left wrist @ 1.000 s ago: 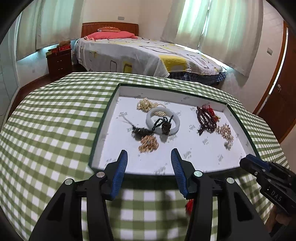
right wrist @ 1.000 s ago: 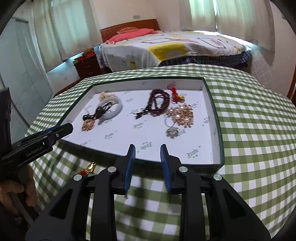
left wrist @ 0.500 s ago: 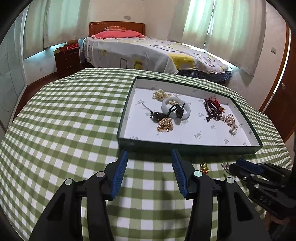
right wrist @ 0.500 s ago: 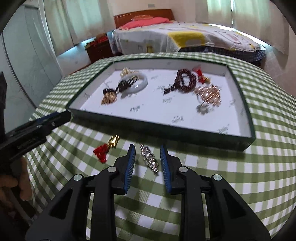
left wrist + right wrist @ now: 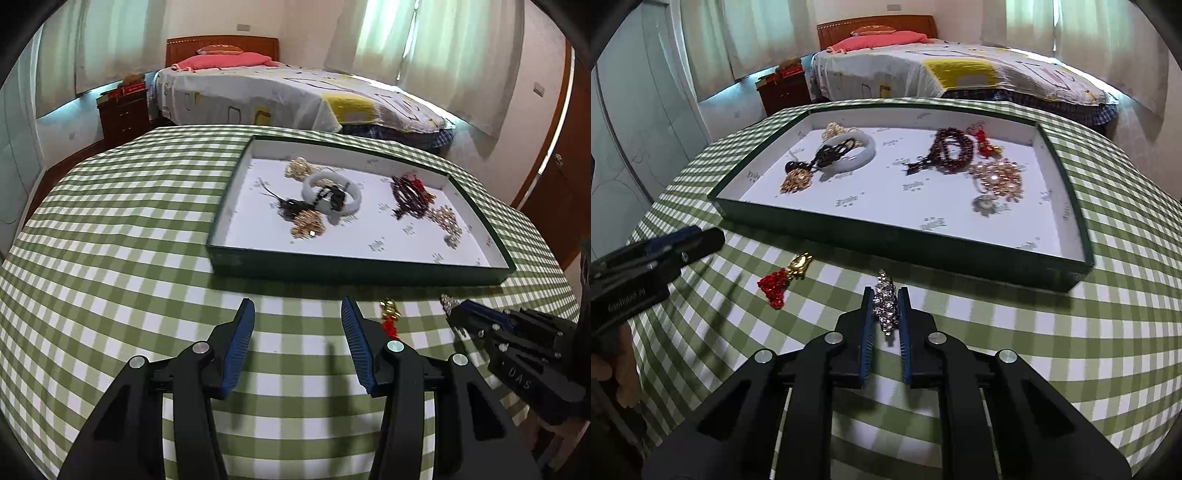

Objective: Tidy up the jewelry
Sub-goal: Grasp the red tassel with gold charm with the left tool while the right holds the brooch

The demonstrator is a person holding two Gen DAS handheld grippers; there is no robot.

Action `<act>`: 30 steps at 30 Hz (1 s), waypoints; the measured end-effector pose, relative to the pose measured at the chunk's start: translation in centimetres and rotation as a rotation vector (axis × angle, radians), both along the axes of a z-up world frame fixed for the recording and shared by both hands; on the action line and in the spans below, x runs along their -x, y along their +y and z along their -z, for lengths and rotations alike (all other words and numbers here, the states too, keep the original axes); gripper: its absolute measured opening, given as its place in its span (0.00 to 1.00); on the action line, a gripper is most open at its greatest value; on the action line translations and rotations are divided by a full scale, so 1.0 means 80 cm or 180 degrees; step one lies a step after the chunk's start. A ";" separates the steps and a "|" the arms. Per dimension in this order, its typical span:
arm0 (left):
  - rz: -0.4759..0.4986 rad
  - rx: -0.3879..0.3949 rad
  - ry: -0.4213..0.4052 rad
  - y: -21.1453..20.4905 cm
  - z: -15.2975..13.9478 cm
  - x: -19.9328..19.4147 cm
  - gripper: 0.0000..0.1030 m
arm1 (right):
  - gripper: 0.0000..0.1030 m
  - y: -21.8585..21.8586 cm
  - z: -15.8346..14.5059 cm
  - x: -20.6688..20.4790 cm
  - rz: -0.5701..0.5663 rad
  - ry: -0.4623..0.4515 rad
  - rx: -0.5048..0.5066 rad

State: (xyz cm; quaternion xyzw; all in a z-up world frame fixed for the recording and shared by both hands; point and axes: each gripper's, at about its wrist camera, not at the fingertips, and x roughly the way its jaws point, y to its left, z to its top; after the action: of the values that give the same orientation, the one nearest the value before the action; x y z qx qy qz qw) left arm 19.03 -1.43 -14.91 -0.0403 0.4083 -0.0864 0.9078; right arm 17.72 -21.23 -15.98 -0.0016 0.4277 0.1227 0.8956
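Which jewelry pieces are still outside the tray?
Two: the rhinestone piece between the right gripper fingers, and the red-and-gold charm lying on the tablecloth. Everything else sits inside the tray.

I saw a matt woven checked tablecloth (image 5: 997, 354), a tray (image 5: 1082, 236) lined with matt printed paper, a sparkling rhinestone brooch (image 5: 886, 302) between ribbed blue rubbery pads (image 5: 867, 332), and a glossy smooth white bangle (image 5: 332, 192).

This is a bedroom in a home. A made bed with a patterned white-and-yellow cover (image 5: 295, 99), a pink pillow (image 5: 221, 61) and a wooden headboard (image 5: 221, 42) stands beyond the green-and-white checked tablecloth (image 5: 110, 240). A dark wooden nightstand (image 5: 123, 114) sits beside it, under pale curtains (image 5: 443, 48).
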 end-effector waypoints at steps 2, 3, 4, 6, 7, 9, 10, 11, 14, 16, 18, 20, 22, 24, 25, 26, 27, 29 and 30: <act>0.0049 0.0005 0.0015 -0.008 0.001 0.001 0.47 | 0.12 -0.011 -0.004 0.003 0.0063 -0.0023 0.0001; 0.0078 0.0002 0.0017 -0.014 0.001 0.002 0.47 | 0.12 -0.018 -0.006 0.005 0.0102 -0.0031 -0.0001; 0.0106 -0.0001 0.0021 -0.019 0.002 0.002 0.47 | 0.12 -0.023 -0.006 0.005 0.0129 -0.0031 -0.0004; 0.0154 -0.0001 0.0028 -0.026 0.002 0.004 0.47 | 0.12 -0.038 -0.008 0.009 0.0214 -0.0032 -0.0019; 0.0185 -0.0002 0.0032 -0.031 0.002 0.005 0.47 | 0.12 -0.044 -0.008 0.010 0.0251 -0.0031 -0.0026; 0.0242 -0.0006 0.0040 -0.041 0.003 0.006 0.47 | 0.12 -0.059 -0.010 0.014 0.0336 -0.0020 -0.0053; 0.0270 -0.0014 0.0050 -0.046 0.005 0.007 0.47 | 0.12 -0.064 -0.010 0.015 0.0366 -0.0020 -0.0060; 0.0290 -0.0021 0.0060 -0.050 0.006 0.006 0.47 | 0.12 -0.072 -0.011 0.017 0.0413 -0.0020 -0.0074; 0.0347 -0.0045 0.0100 -0.062 0.013 0.004 0.47 | 0.12 -0.083 -0.011 0.020 0.0483 -0.0015 -0.0101; 0.0370 -0.0073 0.0130 -0.067 0.018 0.001 0.47 | 0.12 -0.087 -0.011 0.021 0.0512 -0.0013 -0.0122; 0.0379 -0.0104 0.0147 -0.071 0.023 -0.001 0.46 | 0.12 -0.088 -0.011 0.020 0.0521 -0.0007 -0.0144; 0.0385 -0.0117 0.0166 -0.072 0.026 -0.002 0.41 | 0.12 -0.088 -0.010 0.020 0.0518 -0.0004 -0.0161; 0.0397 -0.0167 0.0137 -0.073 0.026 -0.002 0.34 | 0.12 -0.087 -0.010 0.020 0.0510 -0.0001 -0.0175; 0.0414 -0.0183 0.0131 -0.072 0.026 -0.002 0.24 | 0.12 -0.086 -0.009 0.020 0.0503 0.0000 -0.0176; 0.0420 -0.0184 0.0131 -0.072 0.026 -0.002 0.18 | 0.12 -0.085 -0.009 0.021 0.0499 0.0001 -0.0177; 0.0427 -0.0185 0.0128 -0.072 0.026 -0.002 0.15 | 0.12 -0.085 -0.009 0.021 0.0498 -0.0001 -0.0176; 0.0439 -0.0183 0.0127 -0.071 0.027 -0.001 0.10 | 0.12 -0.084 -0.010 0.021 0.0493 -0.0003 -0.0176; 0.0454 -0.0184 0.0113 -0.071 0.027 -0.001 0.10 | 0.12 -0.082 -0.010 0.021 0.0484 -0.0008 -0.0174; 0.0463 -0.0191 0.0104 -0.071 0.027 0.000 0.09 | 0.12 -0.080 -0.010 0.022 0.0476 -0.0010 -0.0172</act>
State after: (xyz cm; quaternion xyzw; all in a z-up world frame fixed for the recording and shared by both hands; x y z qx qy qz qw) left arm 19.02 -7.12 -17.07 0.0152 0.4274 -0.1392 0.8932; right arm 16.00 -27.63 -15.19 0.0543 0.4216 0.0671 0.9027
